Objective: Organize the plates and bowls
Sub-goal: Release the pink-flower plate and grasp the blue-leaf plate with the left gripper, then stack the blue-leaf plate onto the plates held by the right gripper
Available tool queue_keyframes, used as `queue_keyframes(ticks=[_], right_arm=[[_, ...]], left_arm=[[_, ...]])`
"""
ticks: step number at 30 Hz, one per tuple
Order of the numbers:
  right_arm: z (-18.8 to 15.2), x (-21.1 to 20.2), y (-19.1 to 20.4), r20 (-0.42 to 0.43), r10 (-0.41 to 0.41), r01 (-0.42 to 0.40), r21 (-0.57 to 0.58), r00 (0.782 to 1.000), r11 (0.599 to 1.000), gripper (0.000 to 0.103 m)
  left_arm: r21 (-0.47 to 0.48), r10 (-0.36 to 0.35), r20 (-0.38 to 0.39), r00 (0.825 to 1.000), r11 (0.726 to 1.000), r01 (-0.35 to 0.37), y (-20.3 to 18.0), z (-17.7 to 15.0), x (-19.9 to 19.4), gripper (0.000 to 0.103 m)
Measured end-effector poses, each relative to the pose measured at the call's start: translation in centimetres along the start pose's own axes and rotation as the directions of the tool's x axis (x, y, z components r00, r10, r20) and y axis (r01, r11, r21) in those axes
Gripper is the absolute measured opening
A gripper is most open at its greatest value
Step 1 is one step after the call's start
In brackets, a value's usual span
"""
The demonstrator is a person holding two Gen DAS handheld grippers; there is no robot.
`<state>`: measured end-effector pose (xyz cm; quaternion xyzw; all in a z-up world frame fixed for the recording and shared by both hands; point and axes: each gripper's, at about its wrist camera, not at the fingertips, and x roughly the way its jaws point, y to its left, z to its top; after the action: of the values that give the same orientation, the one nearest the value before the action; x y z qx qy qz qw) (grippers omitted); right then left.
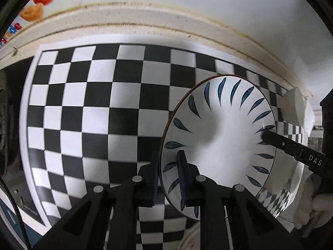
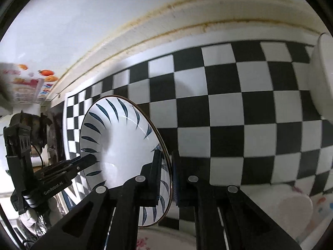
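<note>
A white plate with dark blue leaf marks around its rim (image 1: pixel 224 137) is held in the air above a black-and-white checkered mat (image 1: pixel 93 112). My left gripper (image 1: pixel 168 177) is shut on the plate's near-left rim, one finger on each face. My right gripper (image 2: pixel 167 173) is shut on the opposite rim of the same plate (image 2: pixel 116 143). Each gripper shows in the other's view: the right one at the plate's right edge (image 1: pixel 291 148), the left one at its left edge (image 2: pixel 68 166).
A white wall with a stained ledge (image 1: pixel 166 20) runs behind the mat. A white rounded object (image 2: pixel 322 79) stands at the right. A pale pink cup (image 2: pixel 291 206) and a floral-patterned dish (image 2: pixel 166 239) lie below. A diamond-patterned bowl (image 1: pixel 278 198) sits under the plate.
</note>
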<state>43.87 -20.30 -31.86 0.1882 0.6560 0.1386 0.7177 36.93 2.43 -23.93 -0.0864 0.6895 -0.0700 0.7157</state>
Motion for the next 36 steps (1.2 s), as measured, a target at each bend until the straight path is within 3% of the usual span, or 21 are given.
queue_keyframes(ticks=[11, 17, 26, 36], right_arm=[[-6.9, -7.0, 0.9, 0.064, 0.019, -0.015, -0.072, 0.998, 0.997, 0.011], [-12.6, -9.1, 0.1, 0.074, 0.020, -0.013, -0.093, 0.997, 0.996, 0.011], [-20.0, -7.0, -3.1, 0.014, -0.010, 0.011, -0.064, 1.000, 0.998, 0.011], [-22.7, -3.9, -5.8, -0.035, -0.048, 0.046, -0.037, 0.998, 0.998, 0.011]], left_arm=[[0.076, -0.018, 0.078, 0.997, 0.997, 0.012, -2.4, -7.1, -6.5, 0.014], [0.106, -0.013, 0.047, 0.999, 0.994, 0.008, -4.6, -11.2, -5.4, 0.014], [0.126, 0.020, -0.054, 0.998, 0.992, -0.013, -5.9, -15.9, -1.4, 0.014], [0.146, 0.066, -0.111, 0.992, 0.988, -0.049, -6.5, -17.3, 2.0, 0.016]])
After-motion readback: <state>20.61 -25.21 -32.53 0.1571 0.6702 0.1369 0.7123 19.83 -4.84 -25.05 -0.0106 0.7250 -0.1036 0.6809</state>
